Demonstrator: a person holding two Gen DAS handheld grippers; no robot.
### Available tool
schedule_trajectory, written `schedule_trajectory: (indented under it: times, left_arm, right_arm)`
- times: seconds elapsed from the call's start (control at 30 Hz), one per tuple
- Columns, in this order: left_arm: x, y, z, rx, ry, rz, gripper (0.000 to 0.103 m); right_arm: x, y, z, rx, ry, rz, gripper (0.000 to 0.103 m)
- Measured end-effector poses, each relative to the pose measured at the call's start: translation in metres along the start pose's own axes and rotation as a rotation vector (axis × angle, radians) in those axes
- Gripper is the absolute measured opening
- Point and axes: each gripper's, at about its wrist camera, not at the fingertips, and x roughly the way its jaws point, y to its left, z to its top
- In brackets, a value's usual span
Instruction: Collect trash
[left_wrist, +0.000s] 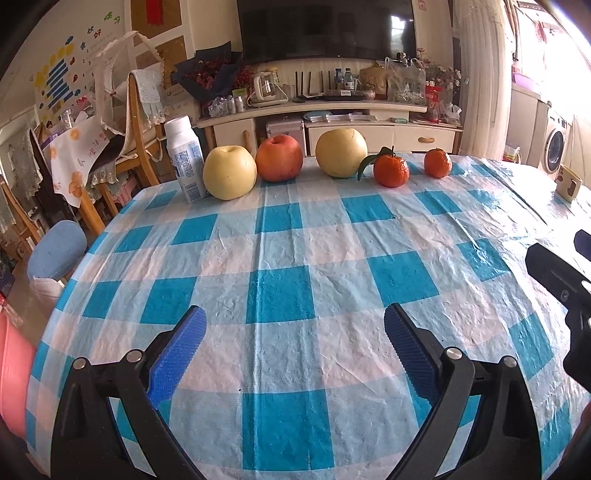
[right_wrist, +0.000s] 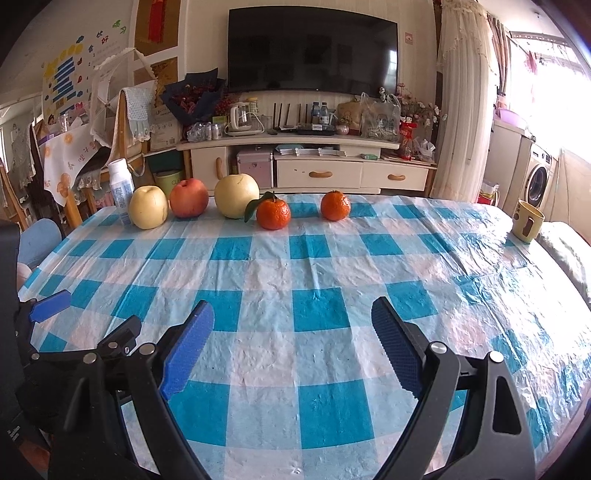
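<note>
Both tongs, left (left_wrist: 295, 360) and right (right_wrist: 293, 349), are seen spread wide with nothing between them. The white bottle (left_wrist: 185, 158), judged the trash, stands upright at the desk (left_wrist: 295, 240) far edge, touching the yellow apple (left_wrist: 229, 172). Expected light, thin-walled, slippery; best gripped across mid-body, gently.

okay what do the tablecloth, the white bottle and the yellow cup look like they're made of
Tablecloth: thin plastic sheet, likely; it is glossy, crinkled, with glare near the window.
Bottle: probably opaque white plastic, with a printed blue label and matte cap.
Cup: smooth and slightly shiny, ceramic or plastic; cannot tell which.
</note>
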Motion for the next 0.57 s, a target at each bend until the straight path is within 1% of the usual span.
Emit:
schedule_trajectory:
  times: [0.1,0.23,0.37,0.57]
  left_arm:
    - [0.012,0.001,-0.002,-0.034,0.022,-0.018,0.096]
    - [0.035,0.001,0.0,-0.071,0.112,-0.033,0.096]
    - [0.06,0.001,0.0,-0.097,0.225,-0.031,0.097]
    - [0.061,0.001,-0.001,-0.108,0.22,-0.02,0.099]
  right_arm:
    - [0.009,-0.003,-0.003,0.009,0.029,-0.015,0.088]
    - [0.026,-0.002,-0.009,0.0,0.089,-0.039,0.088]
    - [0.045,-0.001,-0.017,-0.006,0.167,-0.056,0.088]
    - [0.068,0.002,-0.027,-0.011,0.254,-0.067,0.088]
